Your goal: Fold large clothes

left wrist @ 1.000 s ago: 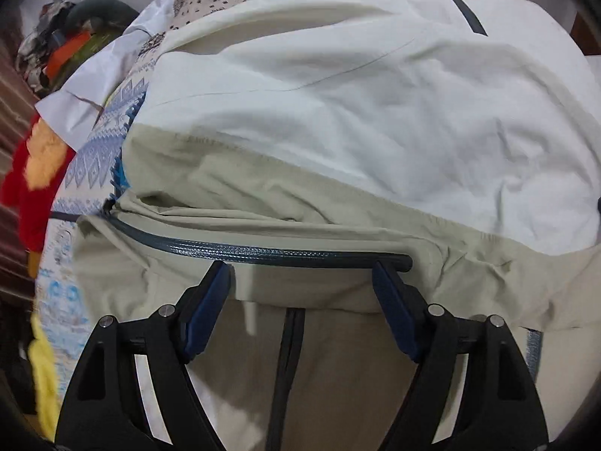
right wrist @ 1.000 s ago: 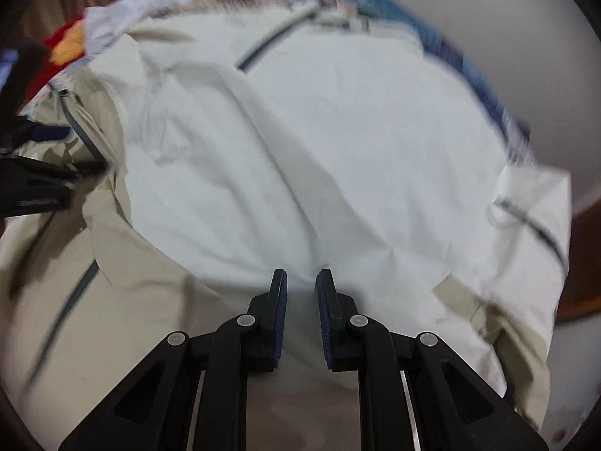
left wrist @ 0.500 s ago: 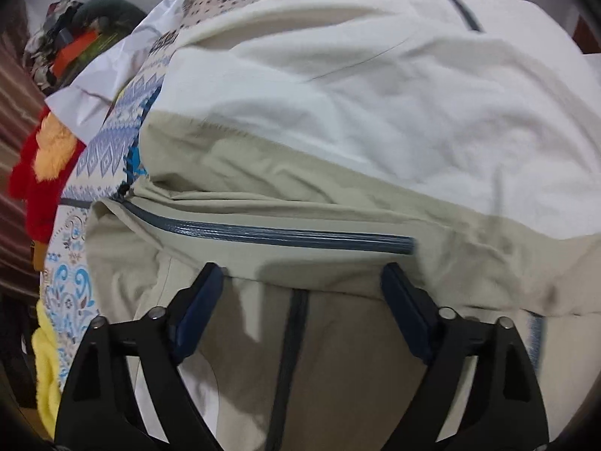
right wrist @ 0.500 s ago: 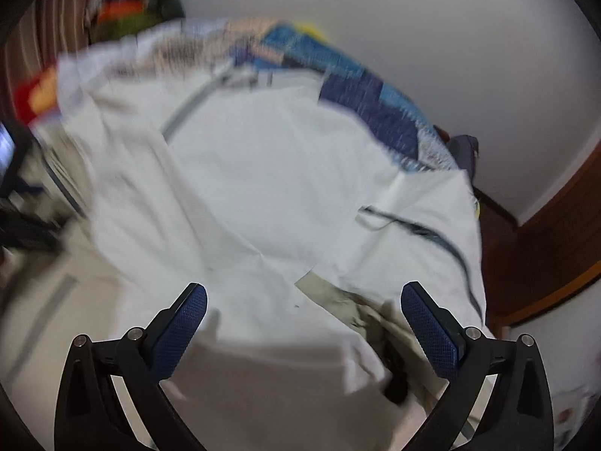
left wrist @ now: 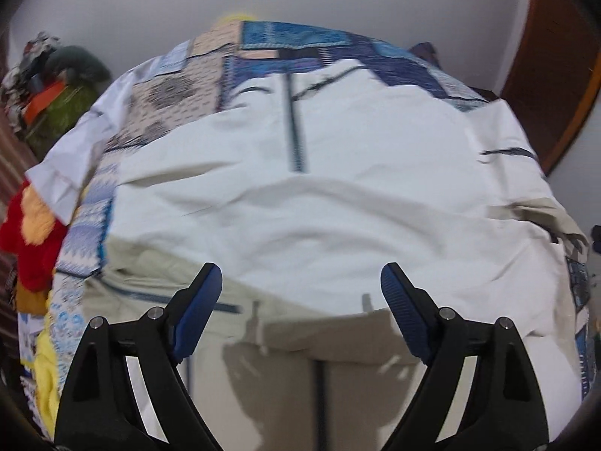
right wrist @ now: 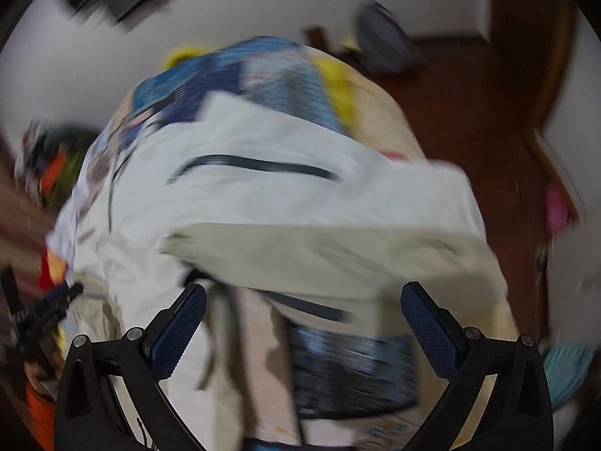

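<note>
A large white and beige jacket (left wrist: 319, 203) with dark zippers lies spread on a patterned bedspread (left wrist: 263, 41). My left gripper (left wrist: 300, 293) is open and empty, held above the jacket's beige lower part. In the right wrist view the jacket (right wrist: 300, 203) is blurred; a white and beige sleeve or side panel lies folded across it. My right gripper (right wrist: 300, 312) is open and empty above the jacket's near edge. The left gripper (right wrist: 41, 312) shows at the far left of that view.
A pile of red, orange and green clothes (left wrist: 49, 120) lies left of the bed. A wooden door (left wrist: 556, 56) and white wall stand behind. In the right wrist view brown wooden furniture (right wrist: 488, 94) sits right of the bed, with a dark object (right wrist: 383, 45) on it.
My right gripper opened, let go of the white fabric and swung right. My left gripper lifted and tilted up, away from the zipper edge. Both views now show more of the room.
</note>
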A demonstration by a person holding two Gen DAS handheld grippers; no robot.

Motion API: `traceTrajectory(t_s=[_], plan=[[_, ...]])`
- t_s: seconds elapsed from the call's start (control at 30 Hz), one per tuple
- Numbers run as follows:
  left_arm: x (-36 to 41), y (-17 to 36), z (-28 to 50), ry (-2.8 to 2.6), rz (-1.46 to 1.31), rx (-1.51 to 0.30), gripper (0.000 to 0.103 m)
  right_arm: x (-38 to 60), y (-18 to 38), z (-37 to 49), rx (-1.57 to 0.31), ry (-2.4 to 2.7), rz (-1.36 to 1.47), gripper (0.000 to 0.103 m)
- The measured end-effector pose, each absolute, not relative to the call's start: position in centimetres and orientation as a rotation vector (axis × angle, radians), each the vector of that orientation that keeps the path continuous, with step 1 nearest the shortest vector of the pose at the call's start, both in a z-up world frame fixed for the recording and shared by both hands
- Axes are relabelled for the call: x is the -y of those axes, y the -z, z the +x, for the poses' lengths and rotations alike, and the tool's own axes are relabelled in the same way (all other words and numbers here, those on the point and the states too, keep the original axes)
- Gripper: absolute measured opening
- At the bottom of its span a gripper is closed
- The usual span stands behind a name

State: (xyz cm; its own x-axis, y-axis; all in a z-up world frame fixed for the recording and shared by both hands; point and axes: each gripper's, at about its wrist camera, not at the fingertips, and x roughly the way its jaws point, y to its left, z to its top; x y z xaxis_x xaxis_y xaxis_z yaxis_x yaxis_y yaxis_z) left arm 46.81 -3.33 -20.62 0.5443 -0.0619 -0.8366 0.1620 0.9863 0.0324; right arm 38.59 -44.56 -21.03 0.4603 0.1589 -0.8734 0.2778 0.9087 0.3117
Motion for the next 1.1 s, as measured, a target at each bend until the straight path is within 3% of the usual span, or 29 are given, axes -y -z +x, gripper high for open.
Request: traceTrajectory(t_s=[0.2,0.43,0.53,0.63,0.7,0.77,1.1], plan=[[8.1,22.6,47.1,0.197,0.172,-1.021,0.087,51.5,25.3,35.8,-1.125,0.215,0.684,0.103],[10.4,24.5,47.5,0.21,0.192,-1.057,0.087,53.0,28.3,36.8,-1.119,0.223,0.754,0.098],[10.5,25.4,47.4,0.188,0.207,-1.073,0.087,53.0,28.3,38.0,-1.063,0.223,0.734,0.079],[10.4,25.8,46.9,0.176,0.233,-1.066,0.087,52.8,27.9,39.4,-1.03,0.231,0.727,0.052],[10.4,25.6,46.4,0.172,0.258,-1.045,0.087,52.3,27.3,40.5,-1.012,0.227,0.697,0.026],[10.3,25.1,45.8,0.17,0.288,-1.014,0.087,51.6,26.4,41.5,-1.005,0.212,0.664,0.017],[7.2,21.0,43.3,0.164,0.264,-0.909,0.087,45.1,15.6,43.9,-0.807,0.106,0.426,0.01]])
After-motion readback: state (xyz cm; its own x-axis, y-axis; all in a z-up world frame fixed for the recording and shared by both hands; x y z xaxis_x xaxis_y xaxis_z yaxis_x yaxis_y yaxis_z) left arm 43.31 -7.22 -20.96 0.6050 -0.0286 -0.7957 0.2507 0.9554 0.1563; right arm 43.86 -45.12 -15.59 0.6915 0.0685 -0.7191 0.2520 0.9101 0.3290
